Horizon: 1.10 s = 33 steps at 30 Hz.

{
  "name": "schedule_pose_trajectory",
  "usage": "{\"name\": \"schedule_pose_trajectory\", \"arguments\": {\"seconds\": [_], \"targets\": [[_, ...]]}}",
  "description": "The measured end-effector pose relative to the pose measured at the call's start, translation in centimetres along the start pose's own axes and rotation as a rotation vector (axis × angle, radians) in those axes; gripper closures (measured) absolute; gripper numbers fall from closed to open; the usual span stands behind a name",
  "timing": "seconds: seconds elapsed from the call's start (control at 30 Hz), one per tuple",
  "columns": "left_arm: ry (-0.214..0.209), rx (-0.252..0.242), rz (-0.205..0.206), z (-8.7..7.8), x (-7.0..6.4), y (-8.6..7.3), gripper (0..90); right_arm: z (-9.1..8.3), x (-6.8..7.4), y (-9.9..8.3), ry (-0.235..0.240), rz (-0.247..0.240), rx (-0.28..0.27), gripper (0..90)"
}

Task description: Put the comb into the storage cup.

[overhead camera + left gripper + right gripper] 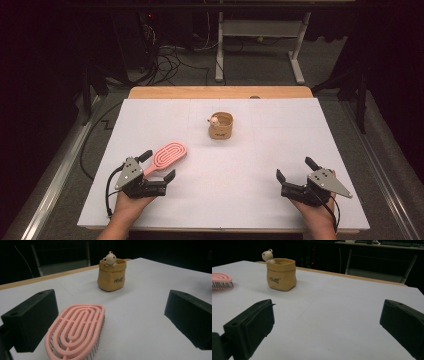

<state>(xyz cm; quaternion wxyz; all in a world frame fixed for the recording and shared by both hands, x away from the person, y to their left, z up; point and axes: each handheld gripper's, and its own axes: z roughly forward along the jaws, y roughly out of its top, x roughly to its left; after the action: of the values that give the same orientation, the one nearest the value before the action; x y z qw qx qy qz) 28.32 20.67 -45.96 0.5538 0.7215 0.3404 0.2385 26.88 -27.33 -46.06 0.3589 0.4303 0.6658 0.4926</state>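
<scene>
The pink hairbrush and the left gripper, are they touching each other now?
Cannot tell. In the left gripper view the pink hairbrush lies between the open jaws of the left gripper, close beside one jaw, but no gap or contact shows plainly.

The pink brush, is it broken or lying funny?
No, nothing looks wrong. The pink brush lies whole, bristles down, between the open jaws of the left gripper. The tan pot stands upright with its little bear on the rim. Nothing has spilled.
</scene>
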Motion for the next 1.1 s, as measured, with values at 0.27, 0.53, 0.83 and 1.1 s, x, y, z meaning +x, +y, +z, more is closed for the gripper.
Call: {"name": "schedule_pose_trajectory", "arguments": {"seconds": [0.27,0.53,0.83,1.1], "targets": [[-0.012,0.006,0.008,0.0,-0.1,0.0,0.0,-0.1,0.1,0.1,-0.001,0.000,-0.004,0.3],[-0.021,-0.002,0.010,-0.1,-0.2,0.1,0.0,-0.1,0.1,0.1,-0.001,-0.001,-0.002,0.3],[-0.024,0.000,-0.009,-0.3,0.2,0.2,0.0,0.0,0.2,0.1,0.002,0.001,-0.001,0.3],[-0.010,0.005,-0.038,-0.8,1.0,0.3,0.0,-0.1,0.0,0.1,0.001,0.009,-0.005,0.3]]}}
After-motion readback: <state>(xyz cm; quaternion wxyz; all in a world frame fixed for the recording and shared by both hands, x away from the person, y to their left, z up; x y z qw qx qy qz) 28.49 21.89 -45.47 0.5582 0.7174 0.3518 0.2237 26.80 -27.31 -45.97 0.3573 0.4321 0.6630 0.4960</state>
